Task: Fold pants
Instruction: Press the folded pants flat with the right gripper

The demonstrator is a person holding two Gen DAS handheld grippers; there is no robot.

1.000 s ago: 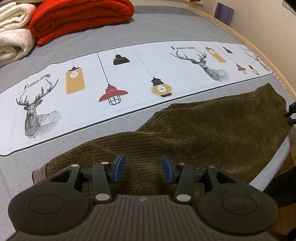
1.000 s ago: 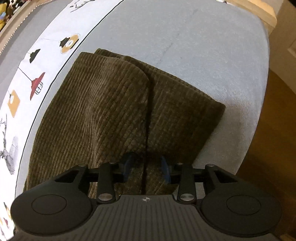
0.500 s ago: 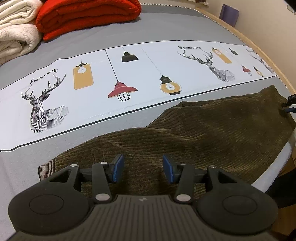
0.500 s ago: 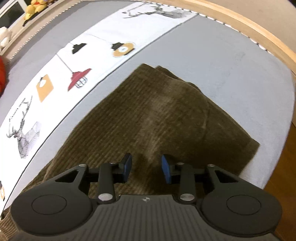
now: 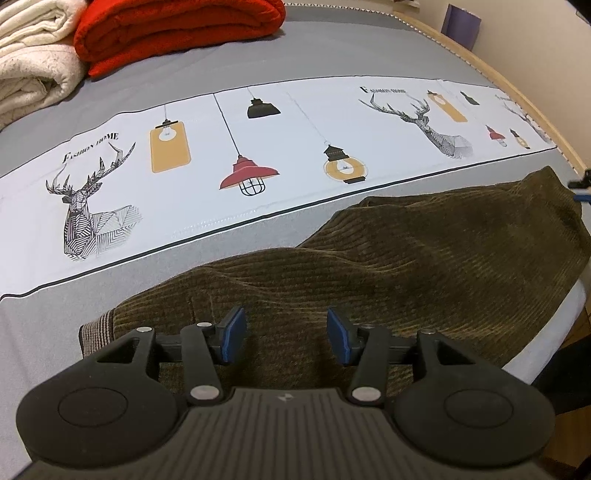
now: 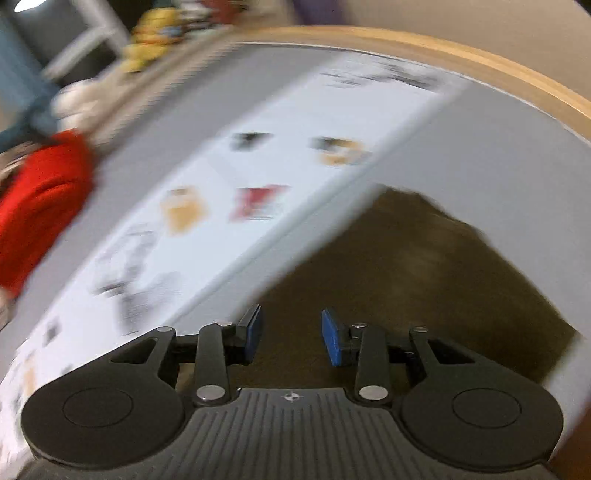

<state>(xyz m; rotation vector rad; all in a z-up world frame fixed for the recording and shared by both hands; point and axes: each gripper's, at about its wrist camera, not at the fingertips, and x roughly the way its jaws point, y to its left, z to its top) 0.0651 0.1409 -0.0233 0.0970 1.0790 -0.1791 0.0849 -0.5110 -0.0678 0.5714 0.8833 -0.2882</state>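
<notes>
Olive-brown corduroy pants (image 5: 406, 266) lie folded lengthwise on the grey bed sheet (image 5: 92, 295), with the ribbed waistband (image 5: 96, 328) at the left end. My left gripper (image 5: 284, 334) hovers just above the waistband end. Its jaws are opening and nothing is between the blue pads (image 5: 232, 332). In the blurred right wrist view the pants (image 6: 424, 280) spread out below and ahead of my right gripper (image 6: 291, 336). It is open, empty and clear of the cloth.
A white printed band (image 5: 258, 147) with deer and lamps runs across the bed behind the pants. A red folded blanket (image 5: 177, 29) and a cream one (image 5: 33, 70) sit at the far left. The wooden bed rim (image 5: 517, 107) curves along the right.
The right gripper has risen off the pants' leg end and rolled, so its view now swings blurred across the bed. The left gripper has barely moved and its jaws are slightly wider.
</notes>
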